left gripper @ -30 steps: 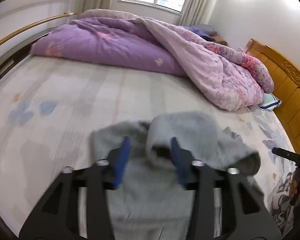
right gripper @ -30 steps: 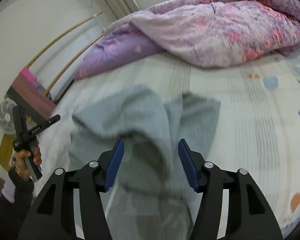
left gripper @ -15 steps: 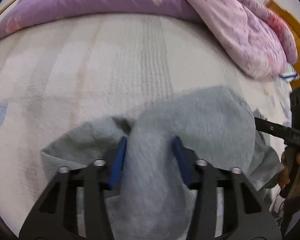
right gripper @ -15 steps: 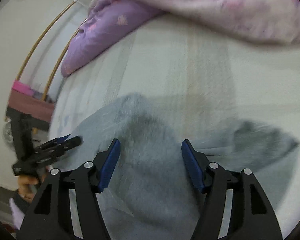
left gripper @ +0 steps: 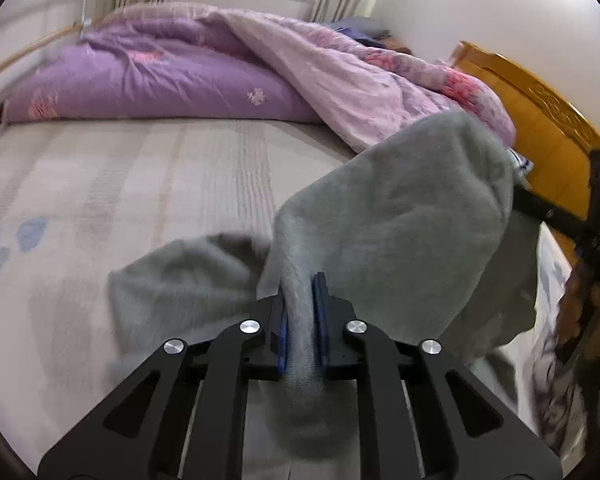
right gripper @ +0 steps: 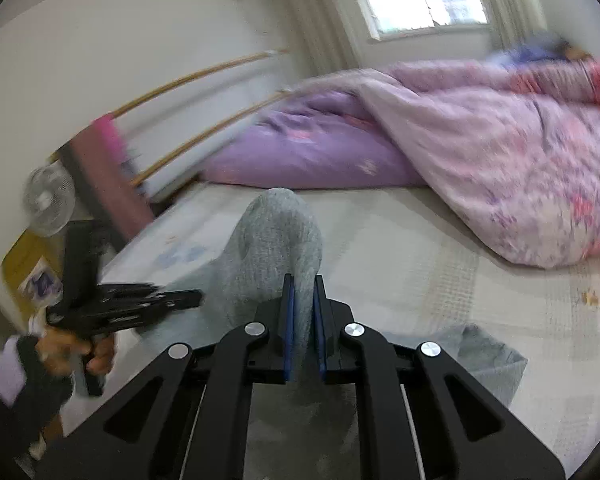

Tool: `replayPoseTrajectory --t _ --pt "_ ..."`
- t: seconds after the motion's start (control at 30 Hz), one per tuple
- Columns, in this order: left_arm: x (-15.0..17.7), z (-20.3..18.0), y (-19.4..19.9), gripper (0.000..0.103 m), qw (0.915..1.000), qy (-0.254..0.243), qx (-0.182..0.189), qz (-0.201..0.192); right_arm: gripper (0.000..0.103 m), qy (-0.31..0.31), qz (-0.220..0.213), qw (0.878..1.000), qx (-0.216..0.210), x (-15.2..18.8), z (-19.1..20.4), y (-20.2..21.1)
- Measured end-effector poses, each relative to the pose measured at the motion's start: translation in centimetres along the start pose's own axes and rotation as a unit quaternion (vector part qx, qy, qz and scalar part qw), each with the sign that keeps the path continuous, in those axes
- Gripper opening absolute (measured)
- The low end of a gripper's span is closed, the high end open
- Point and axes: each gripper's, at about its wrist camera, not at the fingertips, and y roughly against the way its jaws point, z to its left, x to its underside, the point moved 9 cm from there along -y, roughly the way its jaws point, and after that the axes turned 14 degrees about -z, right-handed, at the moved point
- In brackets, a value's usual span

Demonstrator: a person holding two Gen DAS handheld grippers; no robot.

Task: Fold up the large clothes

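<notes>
A grey fleece garment (left gripper: 400,216) is lifted off the bed. My left gripper (left gripper: 302,308) is shut on a bunched fold of it, with cloth bulging up to the right and a loose part (left gripper: 180,280) trailing on the bed at the left. In the right wrist view my right gripper (right gripper: 302,308) is shut on another fold of the same garment (right gripper: 276,240), which rises in a hump ahead of the jaws. The other gripper shows at each view's edge, the right one (left gripper: 580,224) and the left one (right gripper: 120,304).
The pale patterned bed sheet (left gripper: 120,184) spreads ahead. A purple and pink duvet (left gripper: 228,76) is heaped at the far side. A wooden headboard (left gripper: 540,120) stands at the right. A fan (right gripper: 48,200) and wall rails (right gripper: 204,76) lie at the left.
Both grippers have closed on the grey garment, which lay between open jaws before. Both have lifted it off the bed, and the views have tilted up toward the room.
</notes>
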Motion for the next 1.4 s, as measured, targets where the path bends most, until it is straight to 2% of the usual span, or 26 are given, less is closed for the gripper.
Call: replayPoseTrajectory --t 0.1,0.13,0.17,0.27,0.37,0.43,0.57,0.63,0.7,0.77,0.8,0.9,0.97,1.03,1.13,1.2,1.27,1.3,1.4 --pt "2.6 -0.5 3.5 0.028 0.9998 -0.001 -0.002 -0.018 0.008 0.045 0.015 0.999 -0.014 2.8 3.5 4.4" --pt "3.1 -0.5 4.3 0.050 0.9998 0.002 -0.004 -0.019 0.008 0.054 0.028 0.998 -0.014 4.0 4.2 5.1" --pt "4.1 -0.3 5.3 0.062 0.9997 0.013 -0.010 -0.018 0.009 0.066 0.046 0.997 -0.012 5.8 5.0 5.7" --pt "6.6 -0.1 7.2 0.063 0.9988 0.045 -0.017 -0.003 0.011 0.042 0.109 0.993 -0.011 11.6 5.9 6.8" --pt "7.0 -0.7 8.2 0.063 0.9991 0.031 -0.029 0.003 0.012 0.002 0.152 0.988 0.004 15.7 5.6 7.2" --pt "6.1 -1.5 8.8 0.065 0.9992 0.019 -0.035 -0.008 0.012 -0.032 0.166 0.985 0.010 17.3 5.2 7.6" --pt "3.5 -3.7 9.1 0.071 0.9985 0.036 -0.016 -0.037 0.012 -0.091 0.139 0.986 -0.006 15.4 5.5 8.3" --pt "1.7 -5.3 7.9 0.075 0.9975 0.053 0.005 -0.047 0.012 -0.112 0.133 0.985 -0.013 14.8 5.6 8.4" --pt "0.4 -6.7 5.6 0.075 0.9970 0.066 0.015 -0.038 0.012 -0.129 0.132 0.983 -0.005 14.8 5.6 8.7" --pt "-0.2 -8.3 3.8 0.075 0.9976 0.054 0.011 -0.041 0.012 -0.152 0.111 0.982 -0.003 13.9 5.2 9.2" --pt "0.1 -9.0 2.9 0.076 0.9988 0.037 0.006 -0.033 0.012 -0.165 0.088 0.982 0.013 13.0 4.6 9.4" --pt "4.1 -10.7 0.2 0.075 0.9987 -0.011 -0.016 0.047 0.012 -0.211 0.059 0.973 0.068 11.7 2.4 9.5" --pt "7.6 -10.2 -0.4 0.075 0.9953 -0.033 -0.031 0.086 0.012 -0.228 0.059 0.969 0.078 11.5 1.7 8.8" --pt "10.8 -8.4 -0.2 0.075 0.9924 -0.011 -0.045 0.114 0.012 -0.229 0.073 0.967 0.078 12.0 1.8 7.4" --pt "14.8 -5.5 1.1 0.074 0.9899 0.040 -0.046 0.128 0.014 -0.241 0.117 0.961 0.069 14.5 2.6 5.4" --pt "17.0 -3.9 1.5 0.075 0.9861 0.054 -0.064 0.144 0.014 -0.246 0.149 0.956 0.061 16.6 3.3 4.6" --pt "17.9 -3.5 1.6 0.075 0.9874 0.065 -0.057 0.133 0.011 -0.234 0.193 0.949 0.089 19.9 3.2 3.8" --pt "17.9 -3.6 1.7 0.075 0.9882 0.057 -0.058 0.130 0.007 -0.237 0.196 0.946 0.097 21.0 2.9 3.7" --pt "17.8 -3.8 1.7 0.075 0.9881 0.040 -0.071 0.131 0.004 -0.246 0.190 0.945 0.101 21.6 2.4 3.6"
